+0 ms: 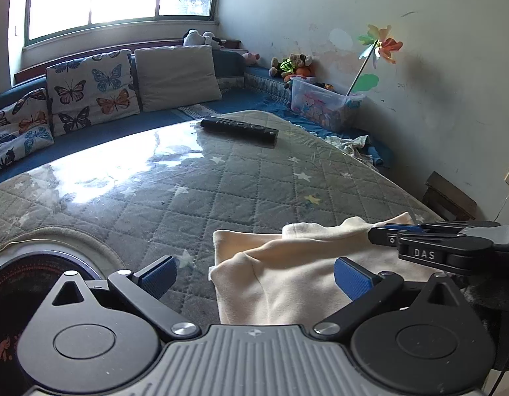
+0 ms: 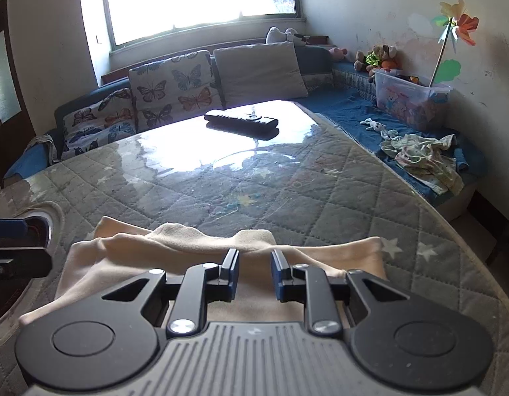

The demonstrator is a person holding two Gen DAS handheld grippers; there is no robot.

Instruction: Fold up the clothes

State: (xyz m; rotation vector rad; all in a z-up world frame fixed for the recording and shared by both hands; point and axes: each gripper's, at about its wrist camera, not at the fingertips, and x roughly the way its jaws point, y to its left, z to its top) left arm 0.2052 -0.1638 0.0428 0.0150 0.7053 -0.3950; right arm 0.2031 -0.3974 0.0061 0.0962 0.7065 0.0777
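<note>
A cream garment (image 1: 287, 277) lies partly folded at the near edge of the quilted, plastic-covered table (image 1: 188, 181). My left gripper (image 1: 254, 274) is wide open over the garment's left end, holding nothing. In the right wrist view the garment (image 2: 195, 241) spreads under my right gripper (image 2: 254, 264), whose jaws stand a narrow gap apart above the cloth, with nothing between them. The right gripper also shows in the left wrist view (image 1: 429, 241) over the garment's right end. A left fingertip (image 2: 7, 227) shows at the left edge.
A black remote (image 1: 239, 128) lies at the table's far side. A round dark opening (image 1: 33, 280) sits in the table at the near left. Crumpled clothes (image 2: 422, 161) lie on the blue sofa at right, beside a plastic toy bin (image 2: 409, 99). Cushions (image 2: 175, 85) line the back.
</note>
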